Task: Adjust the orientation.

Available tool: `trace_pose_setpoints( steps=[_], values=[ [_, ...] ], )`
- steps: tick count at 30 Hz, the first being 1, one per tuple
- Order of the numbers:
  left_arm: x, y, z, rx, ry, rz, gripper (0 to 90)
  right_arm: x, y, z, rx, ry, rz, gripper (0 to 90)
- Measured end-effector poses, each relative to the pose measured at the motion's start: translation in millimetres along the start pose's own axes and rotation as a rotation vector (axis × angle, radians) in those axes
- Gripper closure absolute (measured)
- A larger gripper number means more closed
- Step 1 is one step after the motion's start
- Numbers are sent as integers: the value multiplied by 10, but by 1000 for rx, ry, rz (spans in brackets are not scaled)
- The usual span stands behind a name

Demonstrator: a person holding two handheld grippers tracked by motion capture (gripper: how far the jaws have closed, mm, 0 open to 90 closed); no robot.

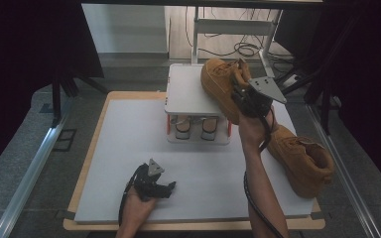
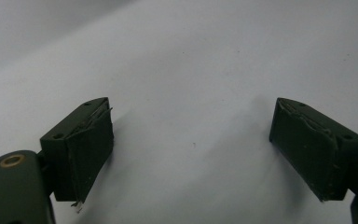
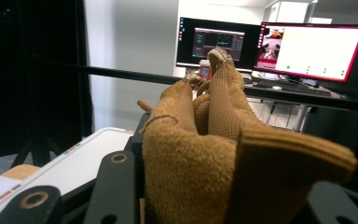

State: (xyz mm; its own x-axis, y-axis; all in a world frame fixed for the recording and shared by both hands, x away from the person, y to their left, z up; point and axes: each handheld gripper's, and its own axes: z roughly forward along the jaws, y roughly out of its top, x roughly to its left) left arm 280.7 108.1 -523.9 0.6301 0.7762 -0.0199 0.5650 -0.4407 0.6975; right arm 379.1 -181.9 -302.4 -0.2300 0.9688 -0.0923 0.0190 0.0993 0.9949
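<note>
My right gripper [image 1: 244, 98] is shut on the heel collar of a tan suede boot [image 1: 219, 82] and holds it above the right part of a white shoe rack's top shelf [image 1: 186, 91]. In the right gripper view the boot [image 3: 200, 140] rises between the jaws with its tongue upright, and my right gripper [image 3: 223, 200] clamps its padded collar. A second tan boot [image 1: 303, 159] lies on its side on the table at the right. My left gripper [image 1: 170, 187] rests low on the white mat near the front edge. Its jaws stand wide apart over bare mat, my left gripper [image 2: 191, 140] open.
The white mat [image 1: 129, 148] covers a wooden table. A pair of light shoes [image 1: 194, 128] sits on the rack's lower shelf. Dark curtains flank both sides. Monitors [image 3: 307, 49] stand beyond the table.
</note>
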Motion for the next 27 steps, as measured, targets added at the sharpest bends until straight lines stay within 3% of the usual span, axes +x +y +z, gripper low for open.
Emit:
trace_pose_setpoints(
  steps=[19,27],
  values=[
    [-3,0,-2,1,2,-1,137,536,48,419,5,84,-4,568],
    [-2,1,-3,2,0,2,137,678,53,610,15,96,21,566]
  ],
)
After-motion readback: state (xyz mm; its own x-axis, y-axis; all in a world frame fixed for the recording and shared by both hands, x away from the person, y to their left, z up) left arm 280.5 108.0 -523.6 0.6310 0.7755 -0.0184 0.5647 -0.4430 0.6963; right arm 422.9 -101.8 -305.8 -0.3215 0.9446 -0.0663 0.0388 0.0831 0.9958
